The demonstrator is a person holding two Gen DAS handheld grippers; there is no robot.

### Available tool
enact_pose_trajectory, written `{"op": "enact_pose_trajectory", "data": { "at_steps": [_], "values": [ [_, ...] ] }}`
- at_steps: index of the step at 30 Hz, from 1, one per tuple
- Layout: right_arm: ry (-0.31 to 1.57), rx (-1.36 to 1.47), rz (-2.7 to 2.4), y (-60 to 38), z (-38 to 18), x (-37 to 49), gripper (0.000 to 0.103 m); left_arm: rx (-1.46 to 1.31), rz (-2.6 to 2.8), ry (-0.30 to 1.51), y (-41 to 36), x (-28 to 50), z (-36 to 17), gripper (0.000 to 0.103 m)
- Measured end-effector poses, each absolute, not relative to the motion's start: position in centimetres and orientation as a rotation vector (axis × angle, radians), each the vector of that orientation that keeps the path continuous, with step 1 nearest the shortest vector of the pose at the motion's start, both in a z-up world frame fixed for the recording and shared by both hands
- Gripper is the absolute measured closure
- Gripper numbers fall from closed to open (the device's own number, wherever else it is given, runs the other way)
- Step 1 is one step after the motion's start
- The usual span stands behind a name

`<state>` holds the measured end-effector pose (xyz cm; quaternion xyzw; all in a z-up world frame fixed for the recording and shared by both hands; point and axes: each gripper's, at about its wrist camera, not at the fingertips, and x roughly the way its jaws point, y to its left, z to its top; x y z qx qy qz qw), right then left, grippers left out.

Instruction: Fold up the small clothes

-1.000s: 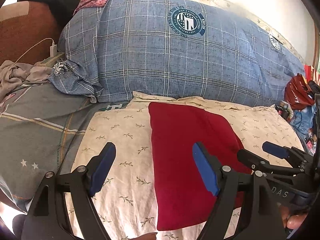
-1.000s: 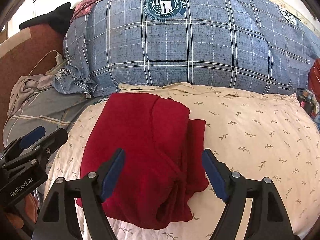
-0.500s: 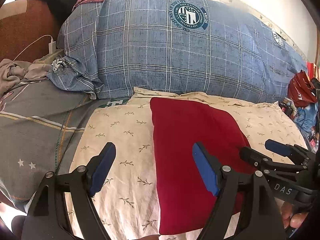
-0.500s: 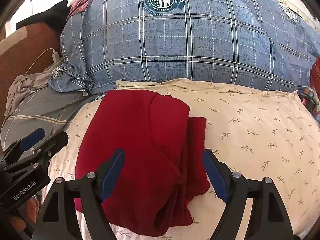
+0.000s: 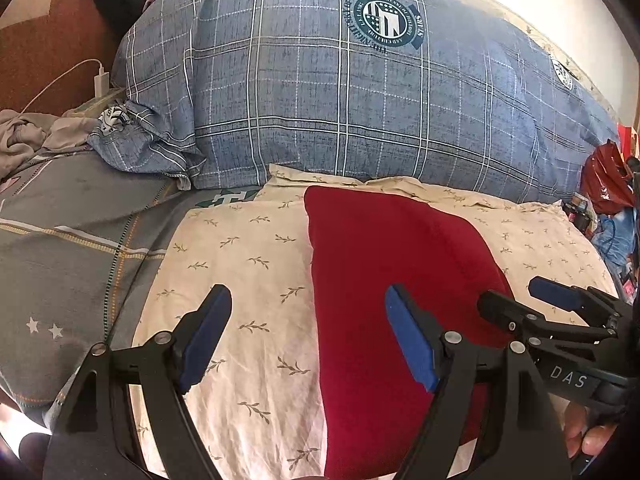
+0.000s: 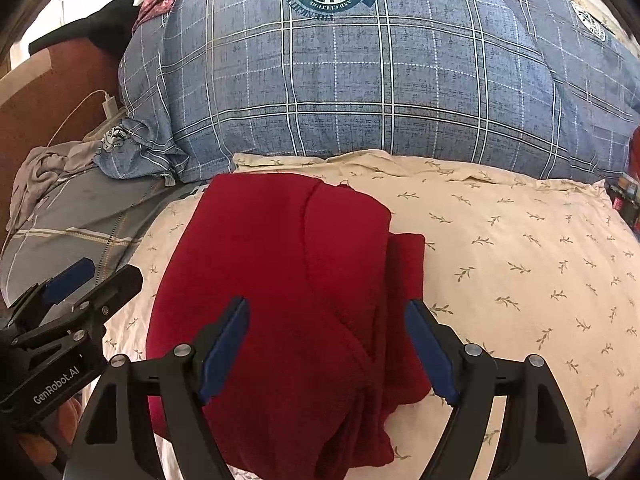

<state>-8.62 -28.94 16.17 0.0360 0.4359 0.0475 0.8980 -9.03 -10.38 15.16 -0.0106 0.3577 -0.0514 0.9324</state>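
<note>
Red garment [image 6: 288,288] on bed [image 6: 520,264]: soft, light, thick layers, will slump. Both claws, left [image 5: 308,336] and right [image 6: 326,350], spread, holding nothing. I'd grip near-edge corners.

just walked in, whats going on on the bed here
A person holds a gripper in each hand over a red garment lying folded on a cream leaf-print cover. Both the left gripper and the right gripper are open and hold nothing. A blue plaid pillow lies behind.

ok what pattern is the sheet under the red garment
Cream sheet with small leafy sprigs, clearest in the right wrist view.
</note>
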Motion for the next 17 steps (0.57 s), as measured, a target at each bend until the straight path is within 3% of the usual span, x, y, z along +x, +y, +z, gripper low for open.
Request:
{"op": "enact_pose_trajectory", "data": {
  "at_steps": [17],
  "values": [
    [0.907, 0.088, 0.096, -30.2, 15.7, -7.8, 0.022, 0.000, -0.121, 0.727, -10.9, -8.1, 14.5, 0.024]
  ]
}}
